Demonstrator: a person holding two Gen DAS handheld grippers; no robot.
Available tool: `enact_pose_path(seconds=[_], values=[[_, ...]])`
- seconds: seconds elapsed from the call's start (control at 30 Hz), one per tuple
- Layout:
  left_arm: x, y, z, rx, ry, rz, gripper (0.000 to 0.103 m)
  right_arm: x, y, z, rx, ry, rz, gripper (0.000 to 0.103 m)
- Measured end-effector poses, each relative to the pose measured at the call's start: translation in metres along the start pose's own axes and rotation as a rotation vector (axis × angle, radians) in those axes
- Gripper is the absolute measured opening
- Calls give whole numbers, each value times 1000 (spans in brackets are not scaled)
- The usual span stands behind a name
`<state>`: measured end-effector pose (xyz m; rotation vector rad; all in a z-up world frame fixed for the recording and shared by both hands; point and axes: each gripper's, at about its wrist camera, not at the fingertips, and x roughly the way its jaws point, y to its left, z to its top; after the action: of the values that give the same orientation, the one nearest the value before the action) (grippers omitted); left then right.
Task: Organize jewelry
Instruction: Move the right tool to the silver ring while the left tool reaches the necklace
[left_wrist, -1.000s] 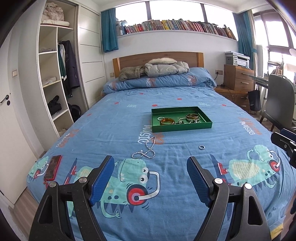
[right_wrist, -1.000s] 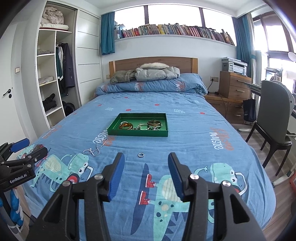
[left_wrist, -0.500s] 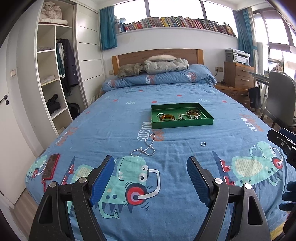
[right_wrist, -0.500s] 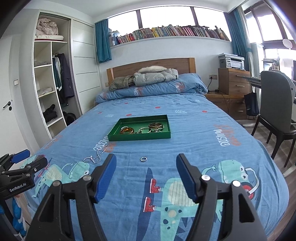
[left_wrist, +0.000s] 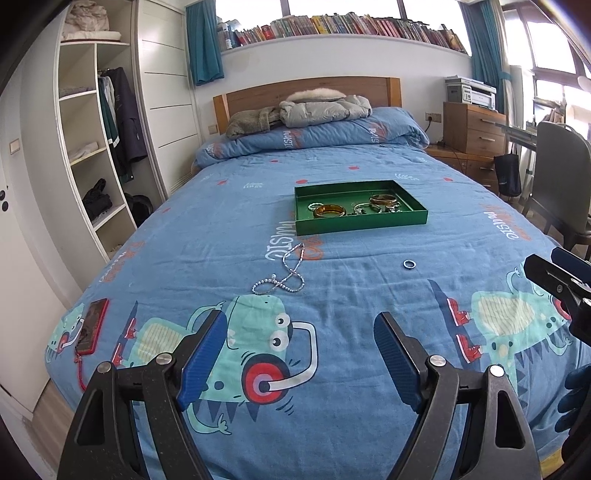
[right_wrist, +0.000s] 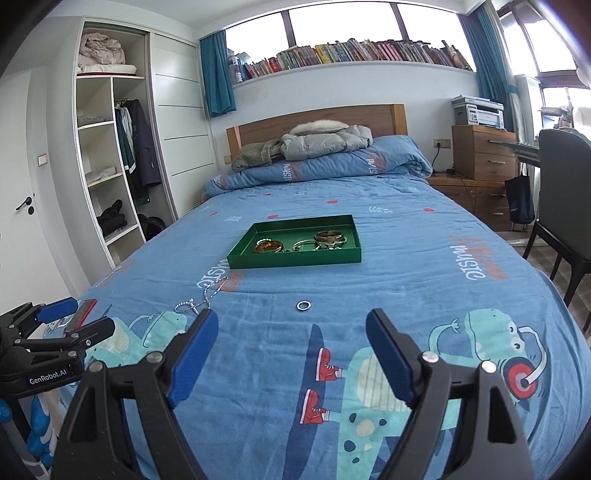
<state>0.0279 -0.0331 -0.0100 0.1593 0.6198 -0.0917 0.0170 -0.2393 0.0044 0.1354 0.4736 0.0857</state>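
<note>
On the blue cartoon-printed bedspread sits a green tray, roughly at the middle of the bed, with bangles lying inside it: an amber bangle toward its left and a brown bangle toward its right, with thin silver rings and small pieces between and around them that are too small to sort out. Nearer the foot of the bed, a beaded silver necklace lies looped on the fabric, its upper end close to the tray's front left corner but apart from it. A small silver ring lies alone on the bedspread, to the right of the necklace and well in front of the tray. A red phone rests near the left edge of the bed.

Both tools hang over the foot of the bed, above the dinosaur print. The left hand-held gripper has its blue pads spread wide with nothing between them; the necklace lies ahead of its left finger. The right hand-held gripper is likewise spread wide and holds nothing, and the ring lies just ahead of the gap between its fingers. From the right wrist view the necklace sits ahead of the left finger, and the tray beyond the ring.
</note>
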Motion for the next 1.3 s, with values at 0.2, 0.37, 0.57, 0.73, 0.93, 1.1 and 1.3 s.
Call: enact_pose_path(seconds=[0.2, 0.37, 0.57, 0.73, 0.93, 1.1, 1.3], values=[[25, 10, -4, -29, 45, 6, 81, 22, -5, -8, 3, 85, -19, 82], [47, 17, -10, -41, 85, 24, 81, 41, -8, -14, 1, 140, -24, 82], [68, 29, -19, -68, 112, 43, 81, 66, 1, -20, -41, 181, -7, 82], [85, 46, -25, -125, 124, 54, 81, 85, 7, -26, -62, 218, 19, 82], [106, 58, -21, -153, 166, 8, 81, 112, 8, -27, -62, 248, 28, 82], [128, 70, -10, -199, 182, -41, 82, 133, 4, -21, -68, 258, 25, 81], [164, 84, 3, -263, 210, -111, 83, 161, -4, -15, -64, 273, 24, 81]])
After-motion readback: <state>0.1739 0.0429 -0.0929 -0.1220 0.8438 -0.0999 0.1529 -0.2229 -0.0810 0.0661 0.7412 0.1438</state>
